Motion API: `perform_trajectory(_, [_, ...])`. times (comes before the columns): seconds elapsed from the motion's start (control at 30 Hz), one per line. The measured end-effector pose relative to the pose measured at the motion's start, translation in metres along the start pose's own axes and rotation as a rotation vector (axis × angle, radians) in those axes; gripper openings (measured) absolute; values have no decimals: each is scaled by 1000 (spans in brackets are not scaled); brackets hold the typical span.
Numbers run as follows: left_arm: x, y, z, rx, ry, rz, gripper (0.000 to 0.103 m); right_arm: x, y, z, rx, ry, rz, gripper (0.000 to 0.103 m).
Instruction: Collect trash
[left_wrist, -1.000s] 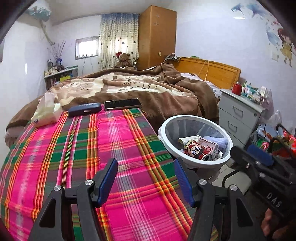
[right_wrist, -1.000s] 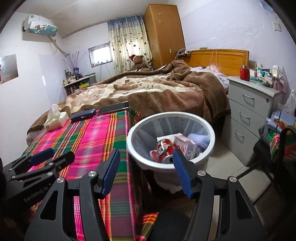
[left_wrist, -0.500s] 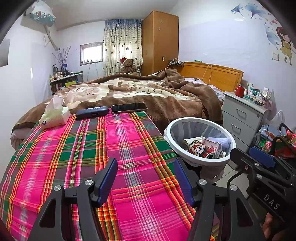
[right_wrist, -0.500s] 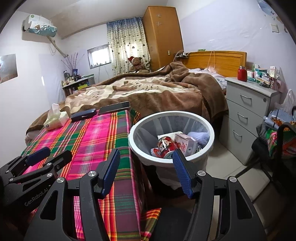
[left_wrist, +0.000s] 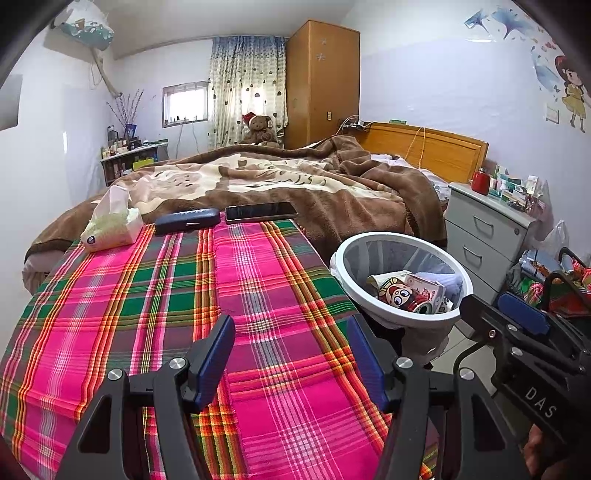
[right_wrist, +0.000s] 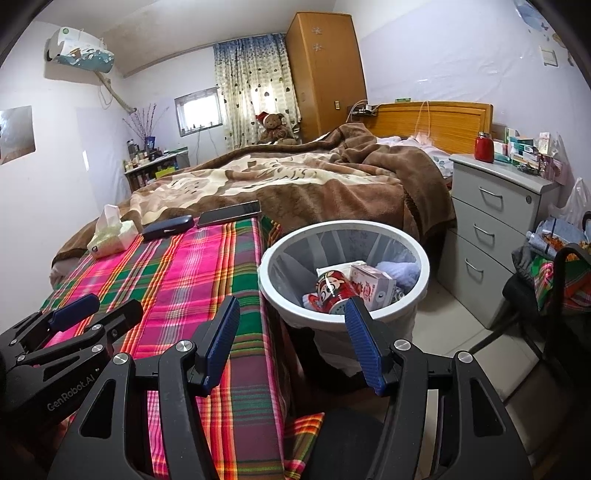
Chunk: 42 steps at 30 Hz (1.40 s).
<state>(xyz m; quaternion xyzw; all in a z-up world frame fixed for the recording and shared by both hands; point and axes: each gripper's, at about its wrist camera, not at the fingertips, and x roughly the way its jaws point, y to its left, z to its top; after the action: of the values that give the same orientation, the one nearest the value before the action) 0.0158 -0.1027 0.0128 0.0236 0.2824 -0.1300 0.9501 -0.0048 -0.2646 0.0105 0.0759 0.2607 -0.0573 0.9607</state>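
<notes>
**Both tools idle over the plaid desk, trash sitting in the bin**

While the left tool (left_wrist: 290, 347) hung over the pink-and-green plaid desk (left_wrist: 147, 295), its blue pads were spread apart with nothing between them, just cloth underneath. Same deal with the right tool (right_wrist: 291, 332): pads apart, gripping nothing, hovering at the desk's right edge with the bin right past its tips.

The white trash bin (right_wrist: 280, 291) stood on the floor right beside the desk, between it and the bed. Inside was the trash: a red can with a cartoon face (right_wrist: 332, 291), a small pink-and-white carton (right_wrist: 373, 284) leaning next to it, and something pale and crumpled behind them.

At the far end of the desk sat a tissue pack (left_wrist: 110, 229), a dark glasses case (left_wrist: 186, 220) and a phone (left_wrist: 260, 211), lined up in a row, case and phone nearly touching. A grey drawer unit (right_wrist: 495, 229) stood to the right of the bed.
</notes>
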Motion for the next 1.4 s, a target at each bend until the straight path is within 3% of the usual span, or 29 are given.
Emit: perform_trajectory(1.4, [-1,1,-1,4,-1,-2,63,-3,4,-1,1,1,2,61])
